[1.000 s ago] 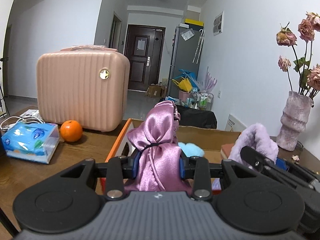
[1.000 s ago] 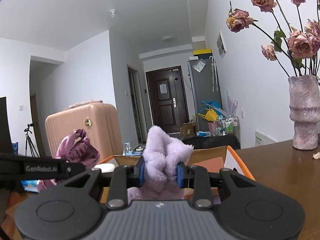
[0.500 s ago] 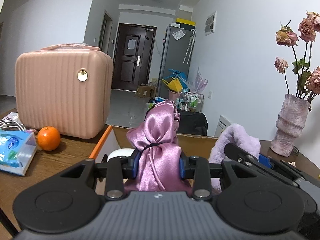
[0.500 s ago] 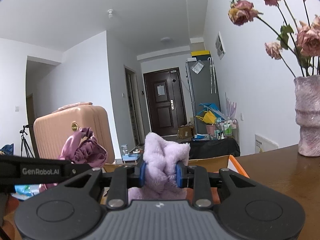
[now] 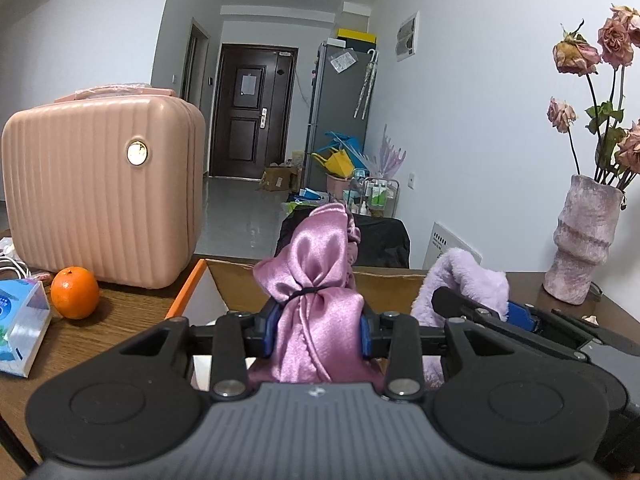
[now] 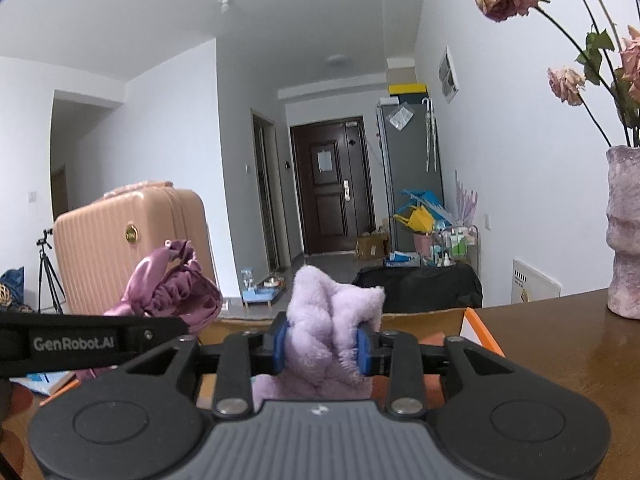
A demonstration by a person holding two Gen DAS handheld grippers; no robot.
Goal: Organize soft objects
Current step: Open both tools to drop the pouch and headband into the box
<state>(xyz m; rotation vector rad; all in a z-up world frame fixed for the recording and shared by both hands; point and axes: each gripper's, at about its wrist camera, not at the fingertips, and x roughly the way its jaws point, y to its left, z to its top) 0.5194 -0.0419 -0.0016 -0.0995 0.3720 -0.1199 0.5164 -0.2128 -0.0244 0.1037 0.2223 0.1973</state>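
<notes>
My left gripper (image 5: pixel 318 332) is shut on a pink satin pouch (image 5: pixel 320 264) tied with a dark band; its jaws are starting to open, and the pads still press the cloth. The pouch hangs over the open cardboard box (image 5: pixel 188 292) with the orange rim. My right gripper (image 6: pixel 322 348) holds a fluffy lilac plush piece (image 6: pixel 332 304) over the same box (image 6: pixel 476 328); its jaws are opening, with the blue pads still touching the plush. Each view shows the other's load: the plush (image 5: pixel 468 276) on the right, the pouch (image 6: pixel 172 288) on the left.
A pink ribbed case (image 5: pixel 100 192) stands on the wooden table (image 5: pixel 100 320) left of the box, with an orange (image 5: pixel 75 293) and a blue tissue pack (image 5: pixel 20 332) in front of it. A purple vase of dried roses (image 5: pixel 584 248) stands at the right.
Both grippers have travelled with their loads towards the box. The case, orange and tissue pack slid left in the left view. The right jaws stand slightly wider on the plush.
</notes>
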